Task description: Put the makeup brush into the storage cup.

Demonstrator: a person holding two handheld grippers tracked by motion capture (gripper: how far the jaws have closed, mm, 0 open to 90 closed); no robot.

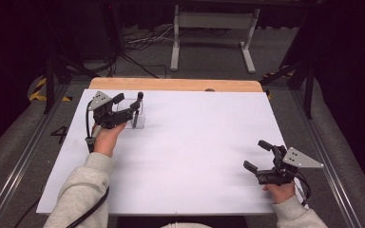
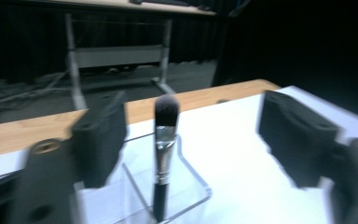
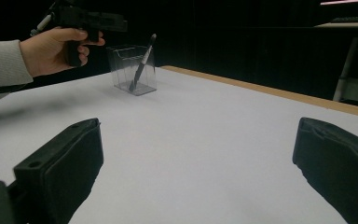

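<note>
High view. Item: makeup brush (image 1: 138,105), standing bristles-up in a clear holder (image 1: 139,119) at the far left of the white table (image 1: 195,152). Left gripper (image 1: 132,101) sits at the holder, its jaws spread to either side of the brush with nothing gripped. Right gripper (image 1: 258,156) rests near the table's near right corner, well apart from the holder, jaws wide and empty.

Left gripper view. Brush (image 2: 163,158) stands between the two black jaws, clear of both pads, its dark handle down inside the holder (image 2: 182,186) and its silver ferrule and dark bristle head above the rim. The view is blurred, so the exact gap on each side cannot be told. Judgement: the step in hand is the release of the brush into the holder. To do it well, keep the jaws wide and draw the gripper straight back and up, so that neither pad brushes the bristles or nudges the light holder.

Right gripper view. Own jaws stand far apart over bare table, holding nothing. Beyond them, the brush (image 3: 141,65) leans tilted in the holder (image 3: 133,70), with the left hand (image 3: 58,46) just beside it. Judgement: a leaning brush may tip the holder if clipped; withdraw away from the lean.
</note>
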